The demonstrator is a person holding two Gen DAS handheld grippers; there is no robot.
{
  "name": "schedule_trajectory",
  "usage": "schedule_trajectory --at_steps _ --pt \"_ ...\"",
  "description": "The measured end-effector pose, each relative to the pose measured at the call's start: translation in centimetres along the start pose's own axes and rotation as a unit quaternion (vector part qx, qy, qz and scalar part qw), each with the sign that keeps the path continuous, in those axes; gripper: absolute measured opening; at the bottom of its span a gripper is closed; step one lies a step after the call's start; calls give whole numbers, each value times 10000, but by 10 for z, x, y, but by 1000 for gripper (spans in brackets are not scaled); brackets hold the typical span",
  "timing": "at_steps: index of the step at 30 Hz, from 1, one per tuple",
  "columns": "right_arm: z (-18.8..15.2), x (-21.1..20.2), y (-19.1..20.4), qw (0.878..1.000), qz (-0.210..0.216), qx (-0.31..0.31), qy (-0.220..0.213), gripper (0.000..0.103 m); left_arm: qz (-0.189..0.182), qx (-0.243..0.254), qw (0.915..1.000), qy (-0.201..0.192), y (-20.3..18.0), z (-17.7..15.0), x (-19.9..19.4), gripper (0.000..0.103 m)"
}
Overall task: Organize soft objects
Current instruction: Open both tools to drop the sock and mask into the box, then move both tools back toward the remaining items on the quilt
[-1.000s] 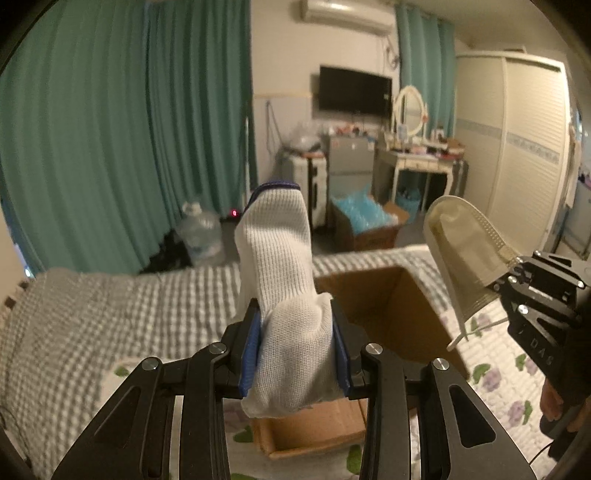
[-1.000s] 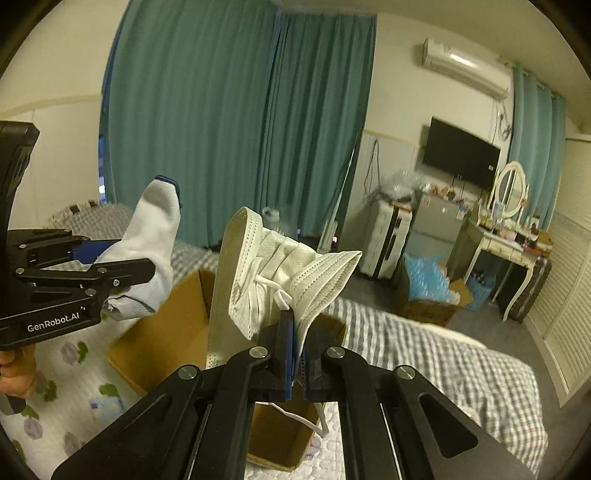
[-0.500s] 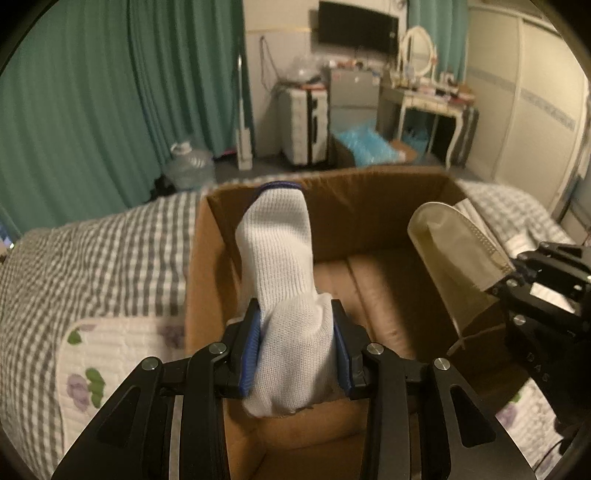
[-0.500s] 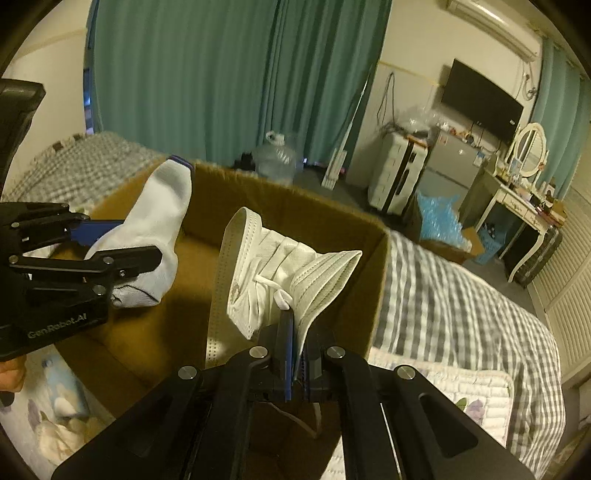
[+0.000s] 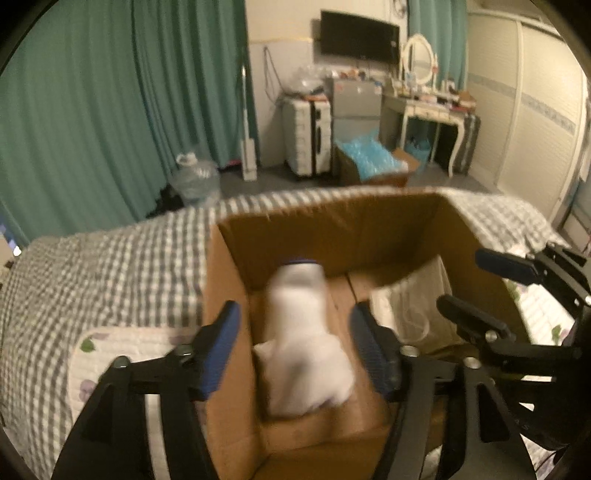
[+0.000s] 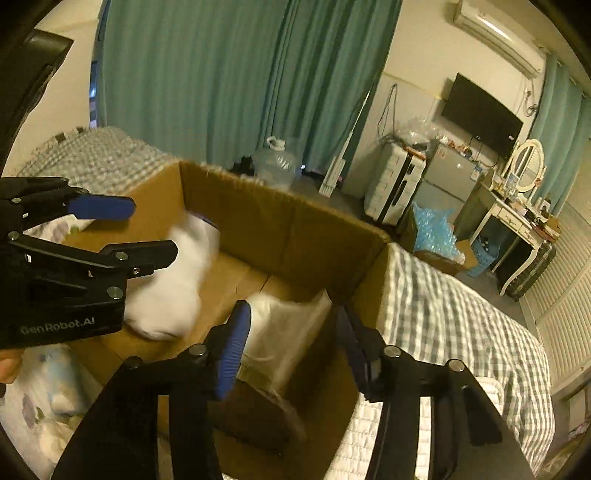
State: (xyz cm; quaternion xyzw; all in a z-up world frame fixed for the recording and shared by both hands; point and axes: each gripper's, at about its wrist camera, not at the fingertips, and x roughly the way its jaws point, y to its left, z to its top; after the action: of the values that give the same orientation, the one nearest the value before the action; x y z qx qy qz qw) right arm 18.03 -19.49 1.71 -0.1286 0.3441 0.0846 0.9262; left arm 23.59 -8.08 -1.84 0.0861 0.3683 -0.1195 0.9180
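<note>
Teal curtains (image 5: 110, 110) are hung along the left wall. A TV (image 5: 359, 35) is mounted above a small fridge (image 5: 356, 98), flanked by a white suitcase (image 5: 308, 136) and a dressing table (image 5: 432, 110) with an oval mirror (image 5: 417, 57). A checked bedspread (image 5: 110, 266) is seen below.

Both handheld grippers hang side by side with jaws spread wide and gripping nothing: the left gripper (image 5: 295, 343) points toward 12 o'clock, while the right gripper (image 6: 291, 343) sits at its 3 o'clock, blue pads (image 6: 234, 350) facing inward.
</note>
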Motion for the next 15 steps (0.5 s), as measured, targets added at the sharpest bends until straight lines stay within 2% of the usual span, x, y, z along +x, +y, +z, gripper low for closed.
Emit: schedule_trajectory --at_steps 3,15 --pt "7 -19 -5 9997 -48 116 -187 56 12 -79 9995 -298 4 9 -22 73" --pt "34 -129 -32 9899 -148 759 -1189 82 74 -388 9945 -971 22 24 -110 73"
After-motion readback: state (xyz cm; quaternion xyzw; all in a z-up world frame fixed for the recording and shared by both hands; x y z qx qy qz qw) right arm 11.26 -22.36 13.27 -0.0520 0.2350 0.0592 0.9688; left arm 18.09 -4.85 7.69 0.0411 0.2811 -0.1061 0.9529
